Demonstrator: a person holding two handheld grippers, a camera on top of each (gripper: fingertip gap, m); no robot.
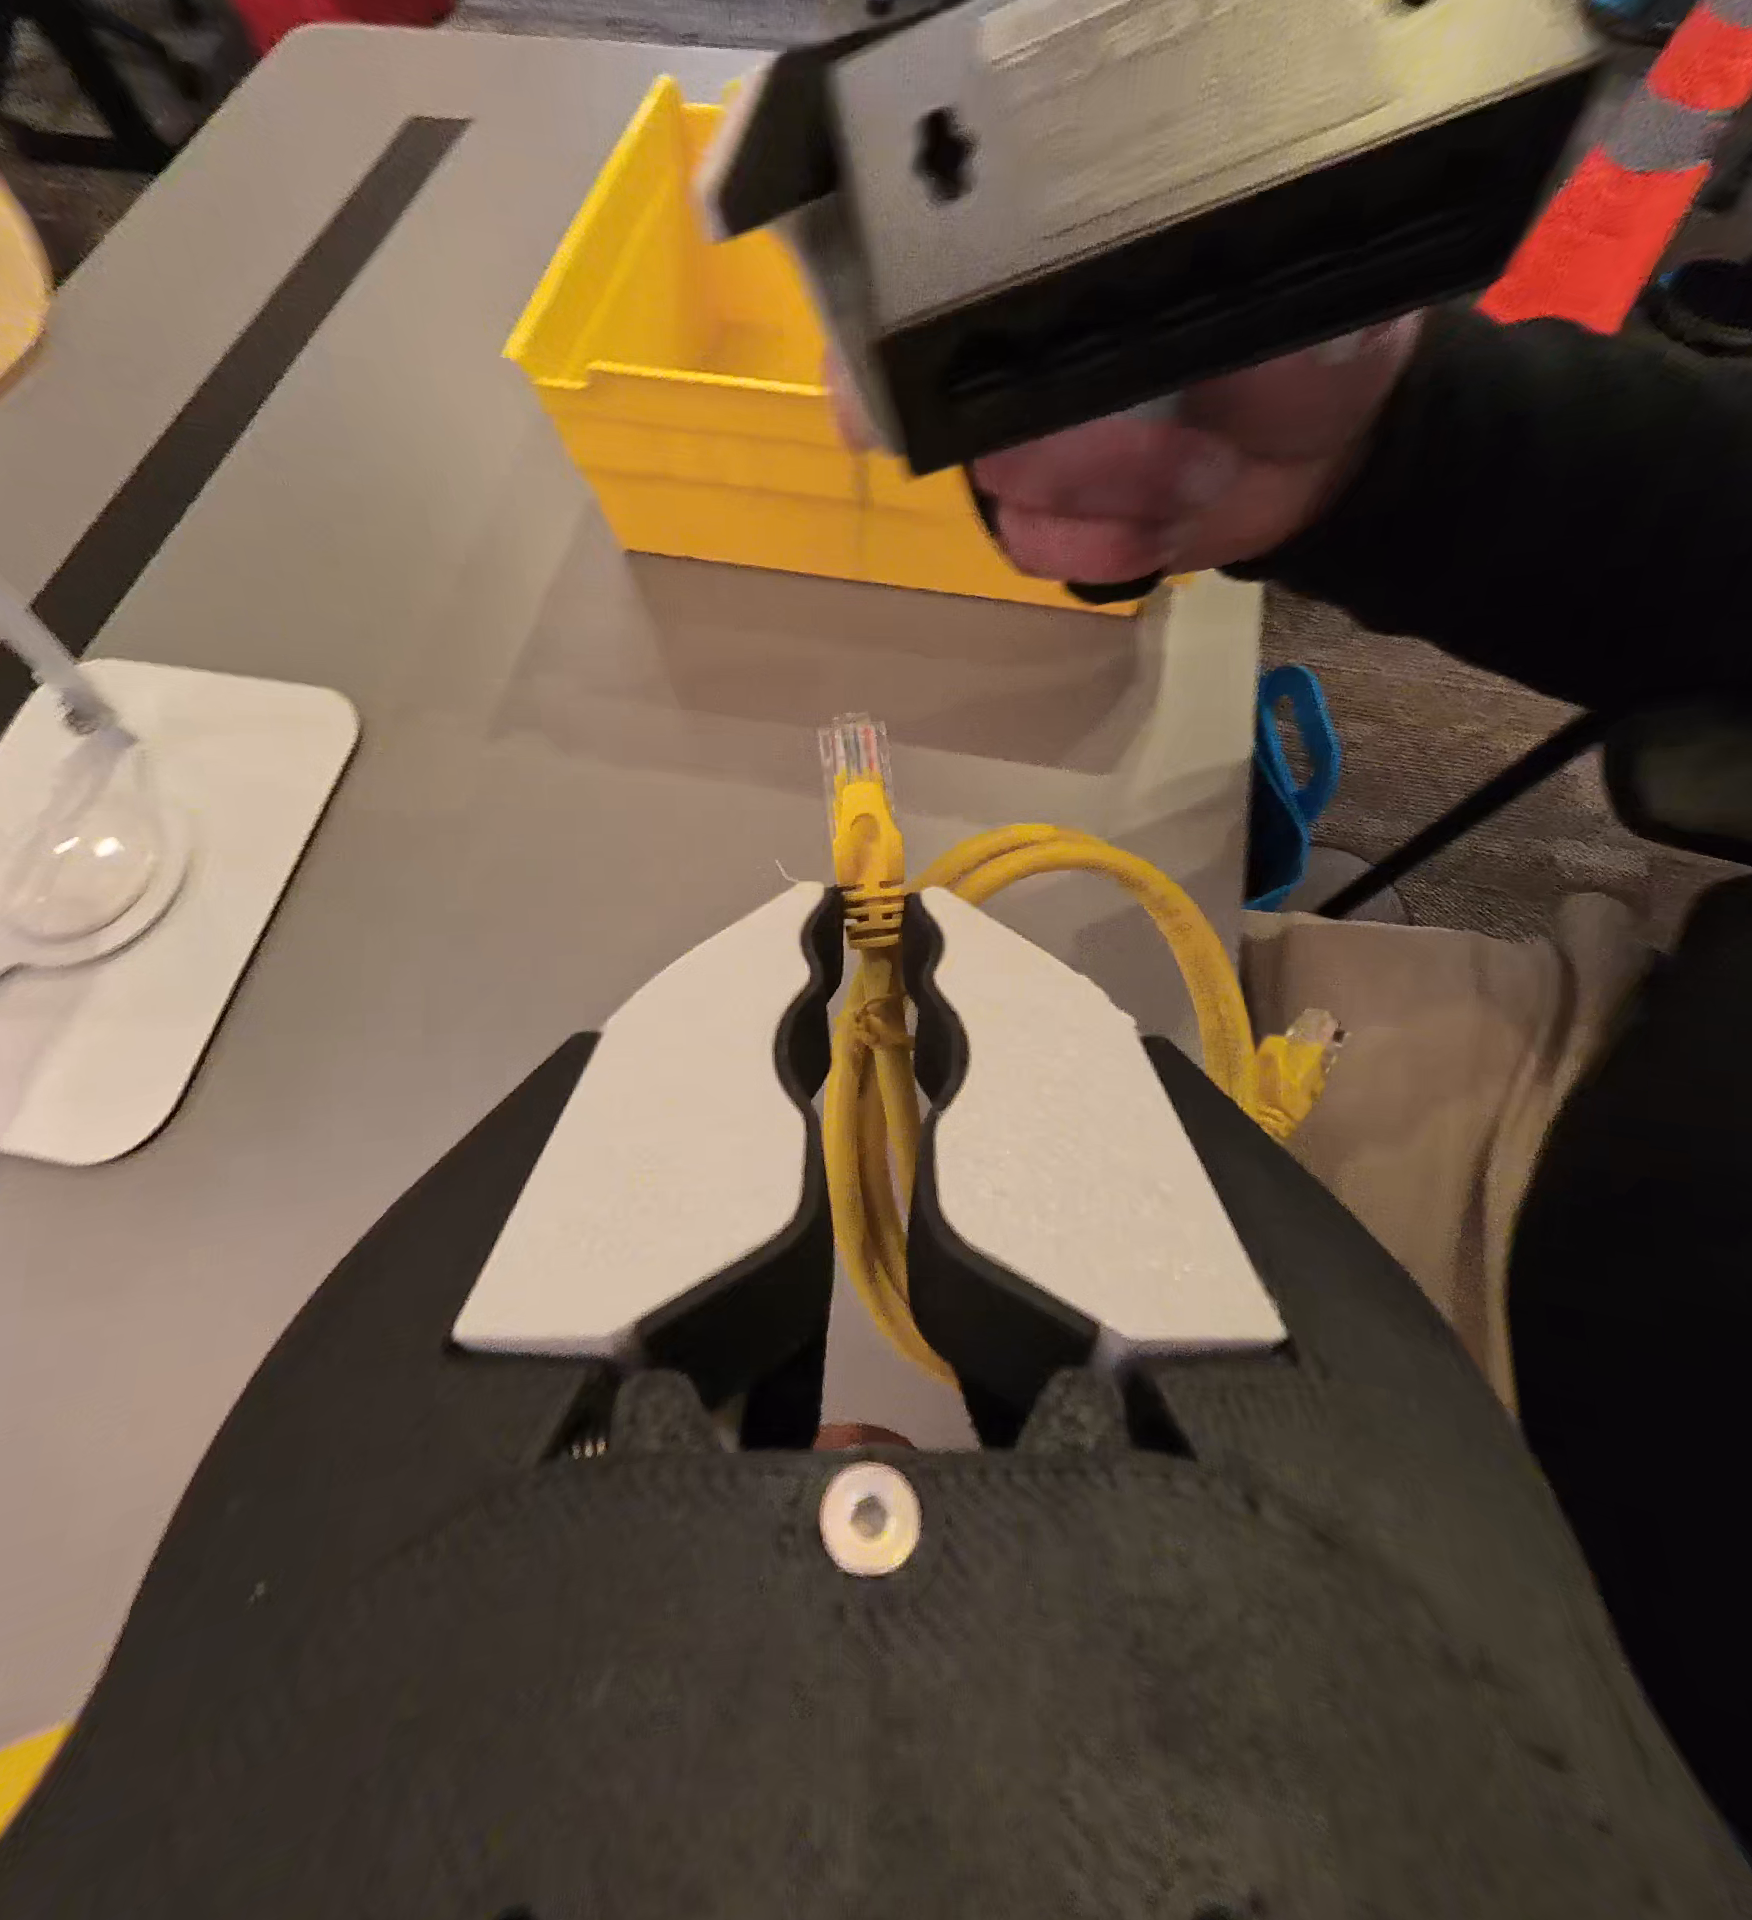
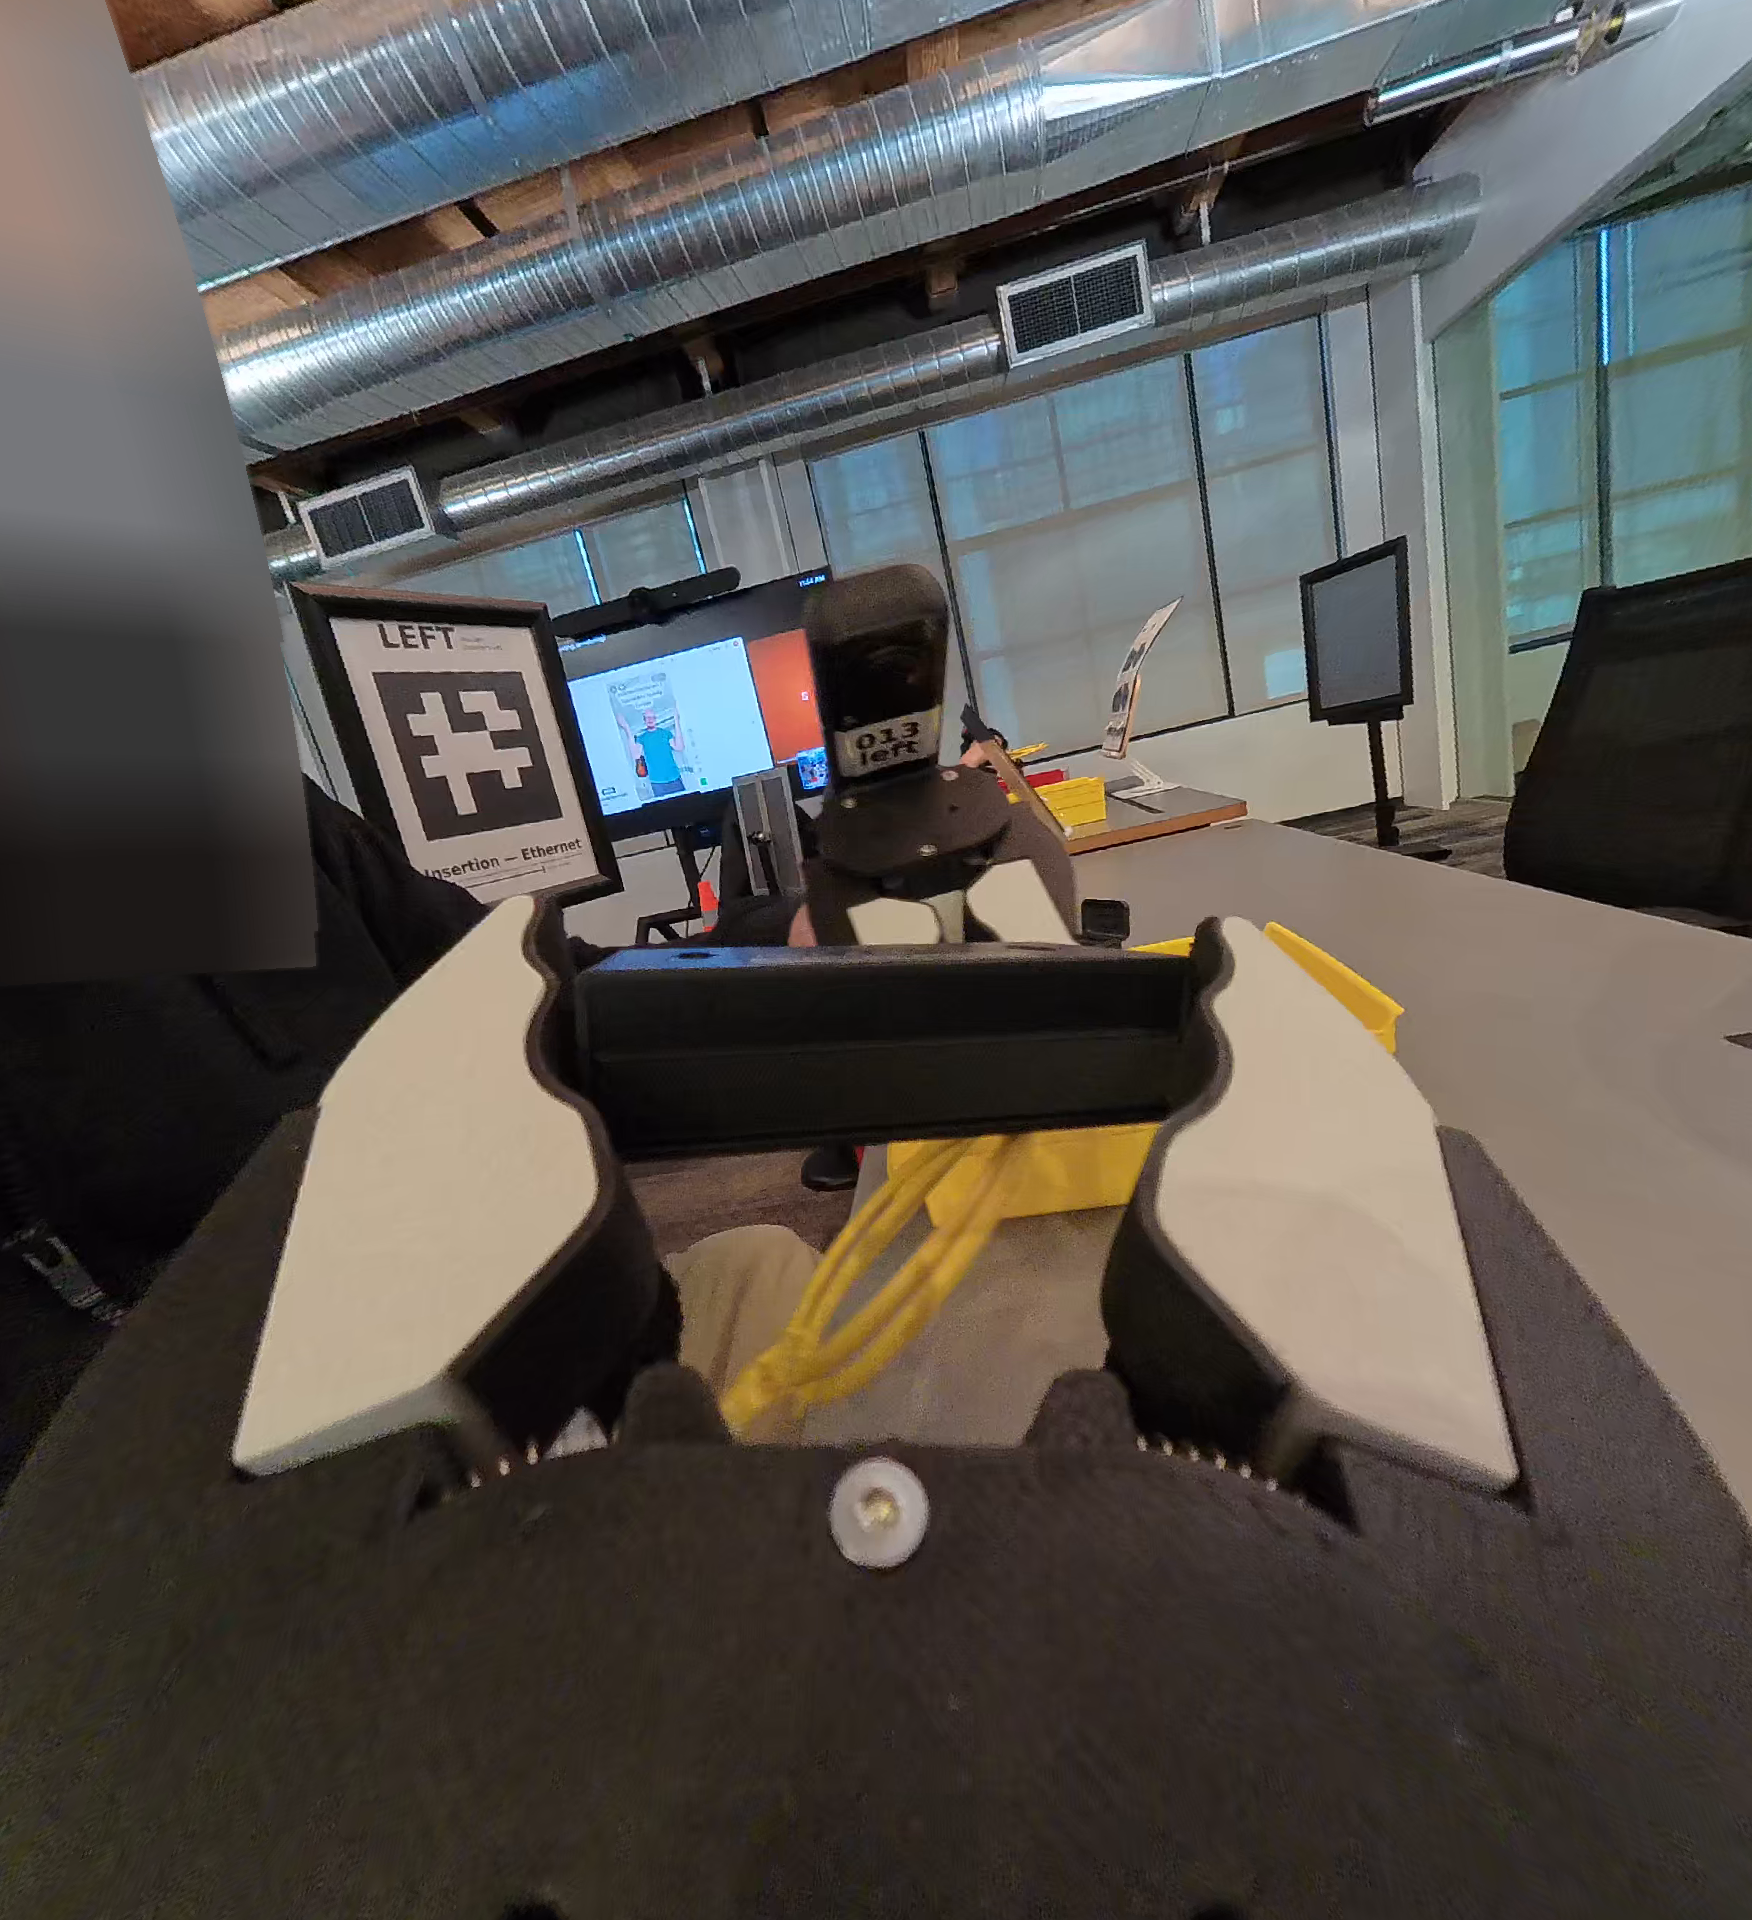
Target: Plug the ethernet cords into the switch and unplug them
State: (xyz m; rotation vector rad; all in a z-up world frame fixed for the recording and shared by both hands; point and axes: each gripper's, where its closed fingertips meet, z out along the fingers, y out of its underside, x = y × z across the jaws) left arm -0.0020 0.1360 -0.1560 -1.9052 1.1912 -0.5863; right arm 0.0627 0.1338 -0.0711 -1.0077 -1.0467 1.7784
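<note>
Left gripper [image 1: 874, 906], seen from its own wrist camera: white-faced fingers [image 1: 706, 1122] clenched on a yellow ethernet cord [image 1: 877, 1143] just behind its boot. The clear connector [image 1: 851, 750] projects beyond the fingertips toward 12 o'clock, over the grey table [image 1: 415, 582]. The rest of the cord loops out toward 3 o'clock, and its second connector [image 1: 1303, 1049] hangs past the table edge at 3 o'clock, above tan fabric [image 1: 1412, 1039].

Switch [image 1: 1142, 187], a black box, fills the region from 12 to 2 o'clock in the same view, held in the air and tilted, blurred by motion. A hand [image 1: 1163, 488] in a dark sleeve shows just beneath it. Behind it, at 12 o'clock on the table, stands an open yellow bin [image 1: 706, 416]. At 9 o'clock a white stand base [image 1: 207, 935] rests on the table, carrying a clear dome [image 1: 87, 873].

Right gripper [image 2: 877, 1029], seen from its own wrist camera: fingers [image 2: 436, 1164] spread wide and grasping the switch [image 2: 882, 1039] by its two short ends, its long side horizontal. Beyond the switch, at 12 o'clock, the left gripper's body [image 2: 893, 748] faces it, near but apart. The yellow cord [image 2: 882, 1257] hangs below the switch at 6 o'clock. A framed marker sign [image 2: 467, 748] stands at 10 o'clock; a lit screen [image 2: 685, 717] lies behind at 11 o'clock and a black chair [image 2: 1682, 748] at 3 o'clock.
</note>
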